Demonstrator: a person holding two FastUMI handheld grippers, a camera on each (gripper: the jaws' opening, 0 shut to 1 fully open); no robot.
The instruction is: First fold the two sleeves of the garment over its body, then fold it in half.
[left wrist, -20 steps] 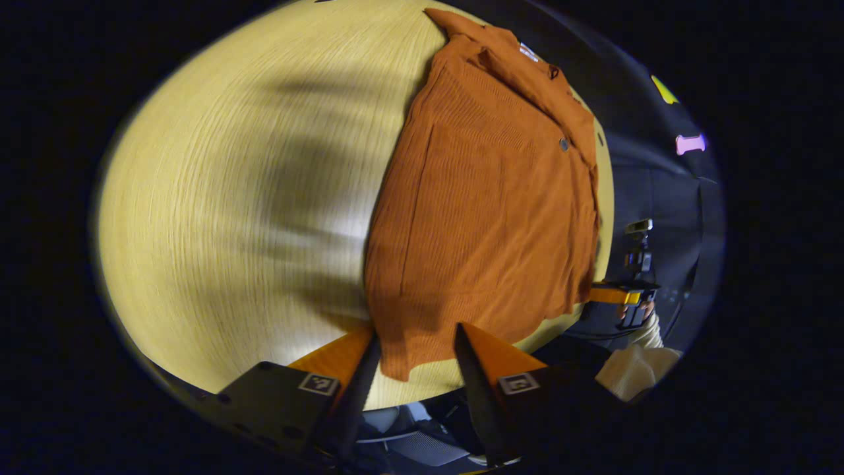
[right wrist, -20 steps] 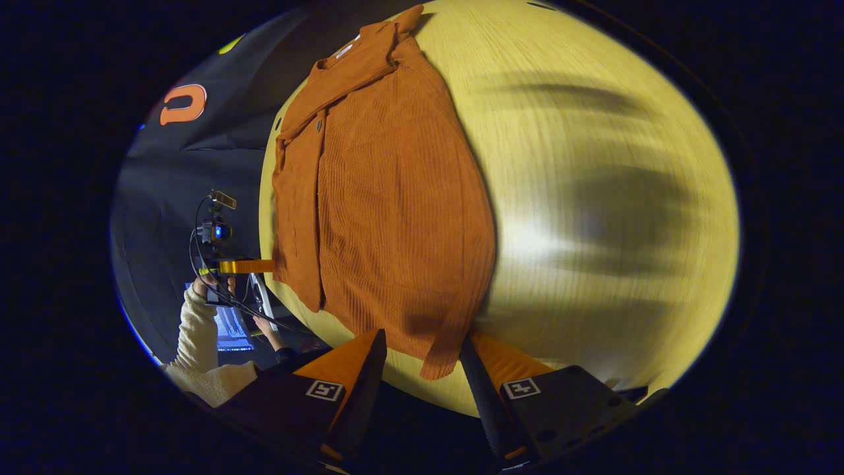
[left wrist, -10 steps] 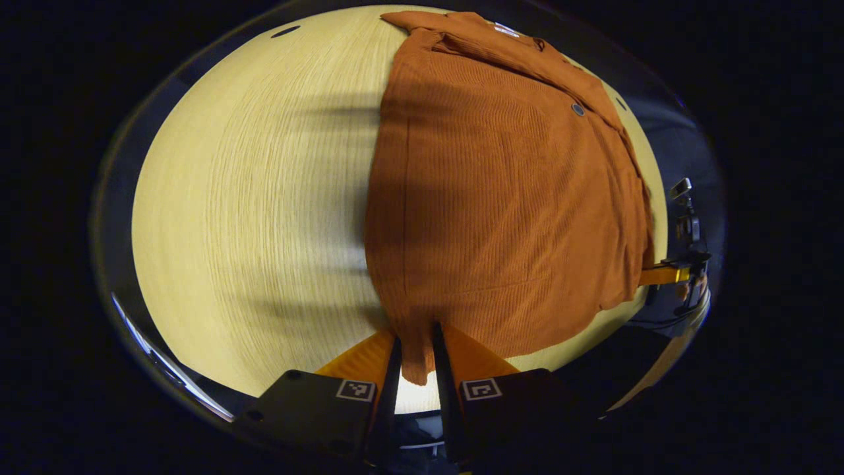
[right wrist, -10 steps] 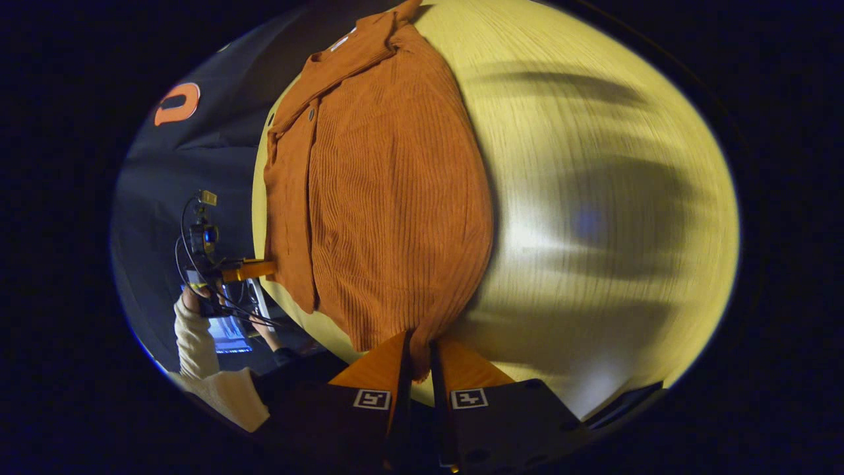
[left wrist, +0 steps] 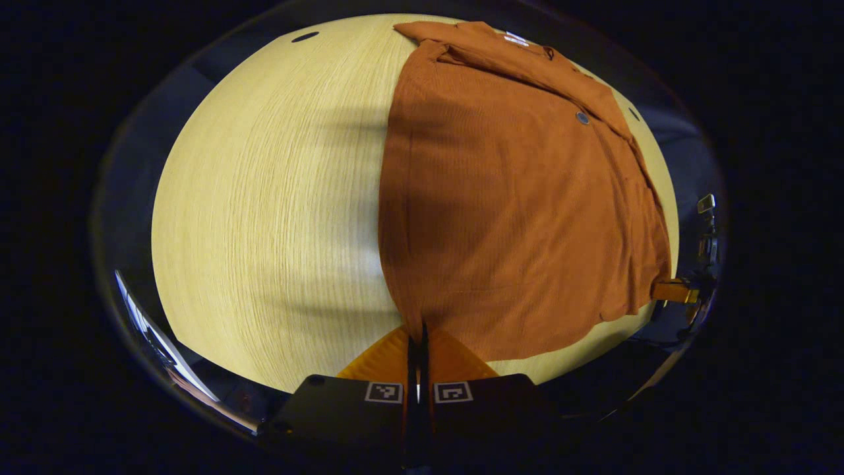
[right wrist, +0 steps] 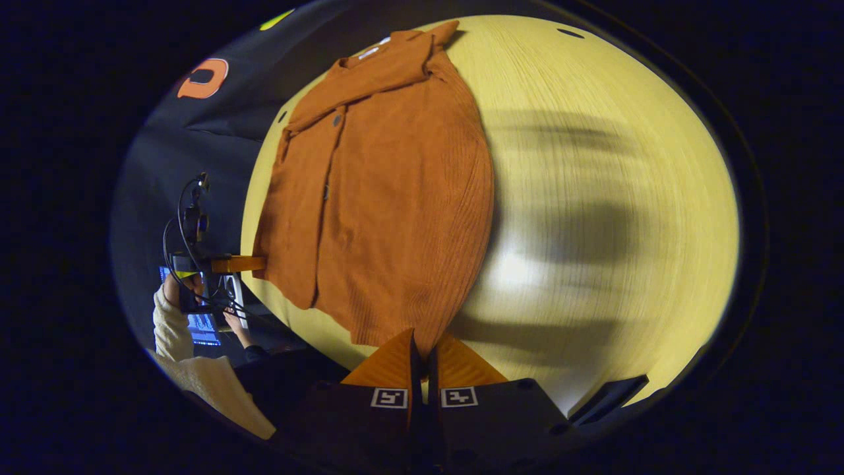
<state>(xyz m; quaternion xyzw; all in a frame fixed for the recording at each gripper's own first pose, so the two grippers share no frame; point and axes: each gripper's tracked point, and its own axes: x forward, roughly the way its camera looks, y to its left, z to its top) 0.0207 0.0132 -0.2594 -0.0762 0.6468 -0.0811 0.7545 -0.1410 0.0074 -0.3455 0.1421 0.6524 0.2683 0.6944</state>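
A rust-orange ribbed garment [left wrist: 514, 211] lies flat on the wooden table [left wrist: 264, 198], collar at the far end, a button on its front. My left gripper [left wrist: 417, 328] is shut on one near hem corner. In the right gripper view the garment [right wrist: 389, 198] stretches away from my right gripper [right wrist: 422, 340], which is shut on the other near hem corner. Each view shows the other gripper farther off at the hem's opposite corner: the right gripper [left wrist: 656, 290] and the left gripper [right wrist: 260, 264].
The table's near edge runs just below the hem in both views. A small dark hole [left wrist: 304, 37] marks the table's far side. A hand in a cream sleeve [right wrist: 170, 316] holds the left gripper beside a lit screen [right wrist: 198, 326].
Both grippers went from open, straddling the hem corners, to shut on them. The left gripper view swung so the garment sits more to the centre.
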